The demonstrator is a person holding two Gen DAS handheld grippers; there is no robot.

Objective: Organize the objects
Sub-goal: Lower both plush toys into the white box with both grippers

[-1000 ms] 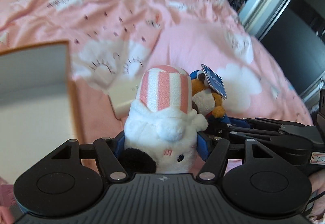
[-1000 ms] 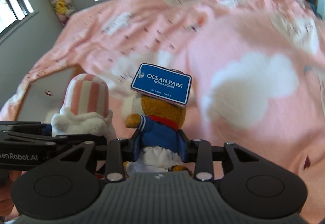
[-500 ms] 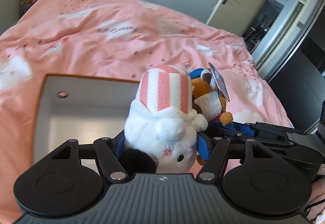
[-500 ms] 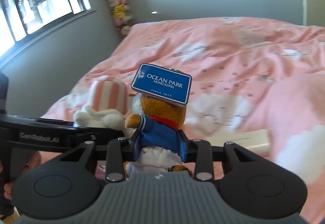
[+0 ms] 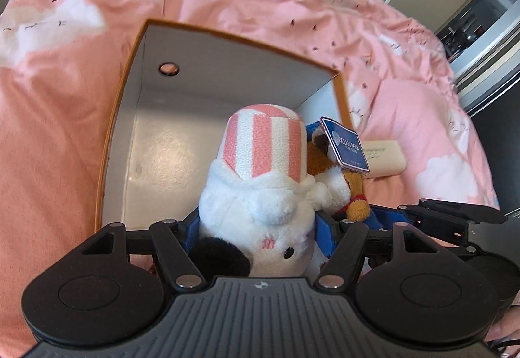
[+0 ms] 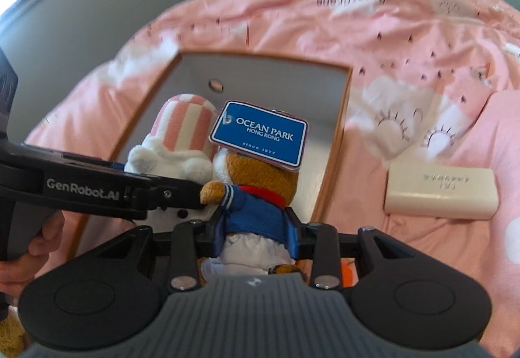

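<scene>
A: What could go wrong here?

B: Both toys hang over the open white cardboard box with the orange rim [image 5: 128,117] and press against each other. The left gripper [image 5: 256,228] has its fingers clamped on the white plush toy with the pink-striped hat [image 5: 260,192]; the right gripper [image 6: 256,221] has its fingers clamped on the brown plush bear in a blue sailor jacket [image 6: 253,192]. If one lets go first, I judge its toy could drag on its neighbour and tip.

A: And the box wall?

B: The bear sits toward the rim at 3 o'clock, so it might catch there and land on the pink cloud-print bedspread [image 6: 406,43].

A: Anything else around?

B: A cream rectangular case [image 6: 442,194] lies on the bed at 3 o'clock, outside the box. The bear's blue Ocean Park tag [image 6: 260,134] hides part of the box floor.
</scene>
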